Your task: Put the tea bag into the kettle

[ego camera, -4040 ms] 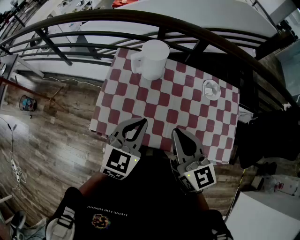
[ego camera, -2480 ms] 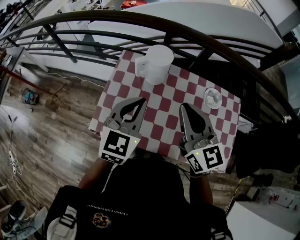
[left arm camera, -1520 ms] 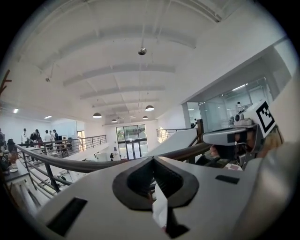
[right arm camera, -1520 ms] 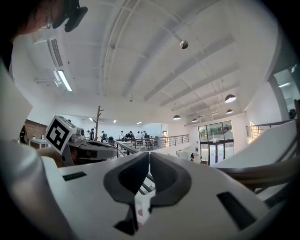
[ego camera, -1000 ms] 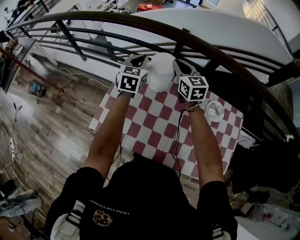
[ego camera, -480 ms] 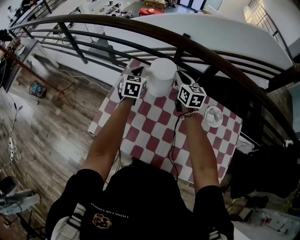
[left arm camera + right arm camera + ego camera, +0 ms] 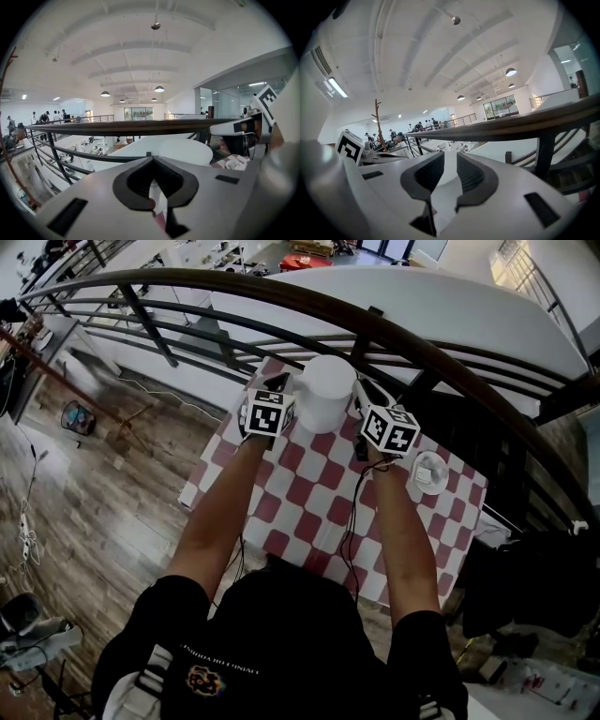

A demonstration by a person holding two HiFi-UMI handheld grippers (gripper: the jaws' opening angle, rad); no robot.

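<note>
My right gripper has its jaws a little apart. They have just been opening, and nothing is pinched between them. Only a white strip shows in the gap, and I can't tell whether that is the wall of the kettle or something pale beyond it. My left gripper has its tips together on nothing. The two flank the white kettle at the far edge of the checked table, one close on each side; I can't tell whether either touches it.

The tea bag lies on the cloth to the right of my right gripper, well apart from the kettle and untouched. It is too small here to make out a string or tag.

I expect it to weigh almost nothing and to be soft, so a hard squeeze would crush or tear the paper. I'd take it by an upper edge or corner with a narrow, gentle pinch, right gripper first since that one is nearer. The kettle's top looks plain white, so I can't tell whether a lid must come off first.
</note>
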